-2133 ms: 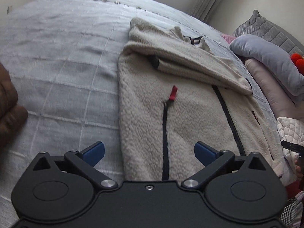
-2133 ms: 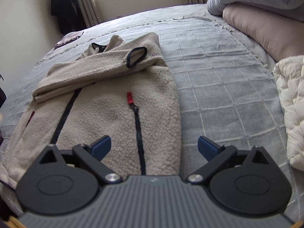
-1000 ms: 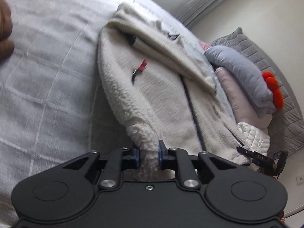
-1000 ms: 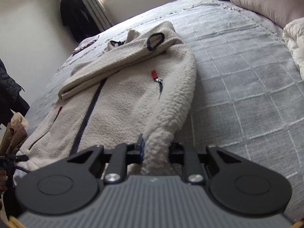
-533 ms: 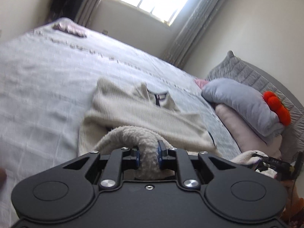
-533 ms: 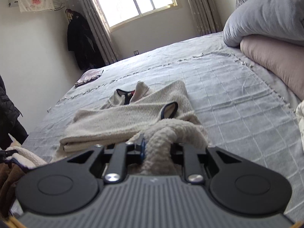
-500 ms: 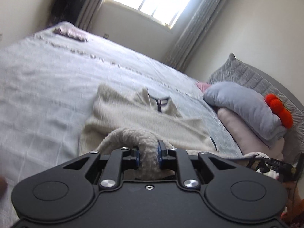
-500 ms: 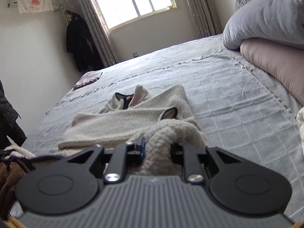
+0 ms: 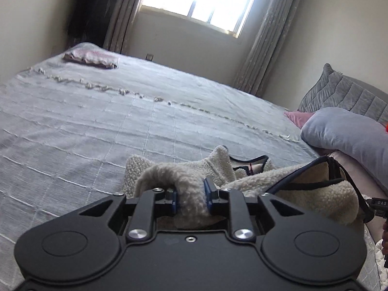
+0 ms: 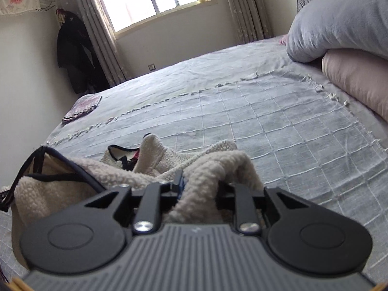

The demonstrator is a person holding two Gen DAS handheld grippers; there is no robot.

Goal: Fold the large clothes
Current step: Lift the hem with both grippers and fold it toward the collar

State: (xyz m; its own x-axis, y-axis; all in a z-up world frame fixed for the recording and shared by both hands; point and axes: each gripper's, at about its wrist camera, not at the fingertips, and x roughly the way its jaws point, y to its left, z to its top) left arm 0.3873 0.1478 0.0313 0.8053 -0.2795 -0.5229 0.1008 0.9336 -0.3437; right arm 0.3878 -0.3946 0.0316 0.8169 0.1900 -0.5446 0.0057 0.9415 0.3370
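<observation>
Two hem corners of the fleece jacket are pinched by the left hand-held gripper and right hand-held gripper, jaws just easing, collar lying directly ahead.

Left gripper, glossy black housing, two round bosses, silver screws, blue pads; right gripper, ribbed grey top plate.
</observation>
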